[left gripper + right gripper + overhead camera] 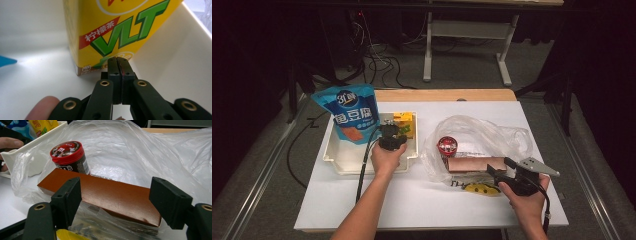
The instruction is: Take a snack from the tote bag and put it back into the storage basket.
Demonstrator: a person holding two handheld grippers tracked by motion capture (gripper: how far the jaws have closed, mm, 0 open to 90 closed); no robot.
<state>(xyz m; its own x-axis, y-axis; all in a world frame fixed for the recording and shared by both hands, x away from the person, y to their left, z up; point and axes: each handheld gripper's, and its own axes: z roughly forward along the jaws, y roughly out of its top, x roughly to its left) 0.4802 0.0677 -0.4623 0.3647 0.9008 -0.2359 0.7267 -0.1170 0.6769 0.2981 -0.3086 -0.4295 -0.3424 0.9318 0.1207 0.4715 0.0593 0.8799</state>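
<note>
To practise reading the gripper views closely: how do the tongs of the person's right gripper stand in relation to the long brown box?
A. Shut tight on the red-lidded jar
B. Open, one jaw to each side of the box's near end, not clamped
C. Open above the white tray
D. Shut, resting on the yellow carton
B: in the right gripper view the right gripper stands with jaws wide apart, the long brown box between them, partly inside the clear plastic bag.

My left gripper (117, 60) sits with its jaws pressed together, my left hand (387, 156) stretched forward. My right gripper (115, 202) is spread wide, my right hand (524, 197) low and near me.
</note>
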